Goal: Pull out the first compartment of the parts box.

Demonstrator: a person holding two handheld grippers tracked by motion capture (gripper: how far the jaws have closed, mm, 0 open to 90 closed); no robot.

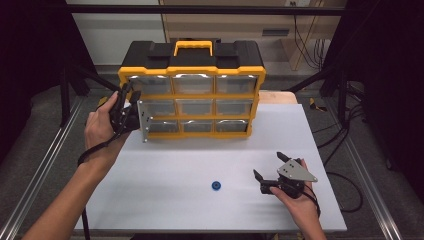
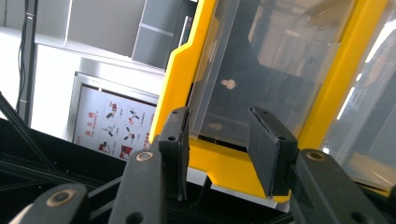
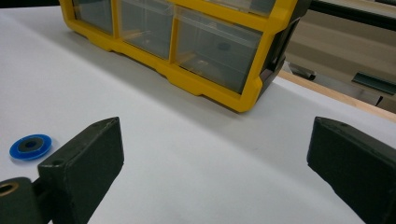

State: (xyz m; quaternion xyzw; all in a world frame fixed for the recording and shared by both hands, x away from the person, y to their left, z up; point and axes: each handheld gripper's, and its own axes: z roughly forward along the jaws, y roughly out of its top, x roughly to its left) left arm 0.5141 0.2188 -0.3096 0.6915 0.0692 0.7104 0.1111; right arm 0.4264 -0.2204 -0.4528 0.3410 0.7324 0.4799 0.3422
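Your left gripper (image 1: 131,100) is up at the left edge of the yellow-and-black plastic drawer organizer (image 1: 192,90). In the left gripper view its jaws sit narrowed either side of the front lip of a clear plastic drawer (image 2: 261,70) in the organizer's left column. The lip is between the pads, but I can't tell whether they're pressing on it, and a gap shows at each side. Your left hand (image 1: 102,125) holds that gripper just off the organizer's left wall. Your right gripper (image 1: 272,172) rests low on the white table top (image 1: 175,165), in front of the organizer and to its right, well apart from it, jaws spread wide with nothing in them. The small blue round disc with a dark centre (image 1: 216,186) lies flat on the table in front of the organizer, just left of your right gripper, not touching it.
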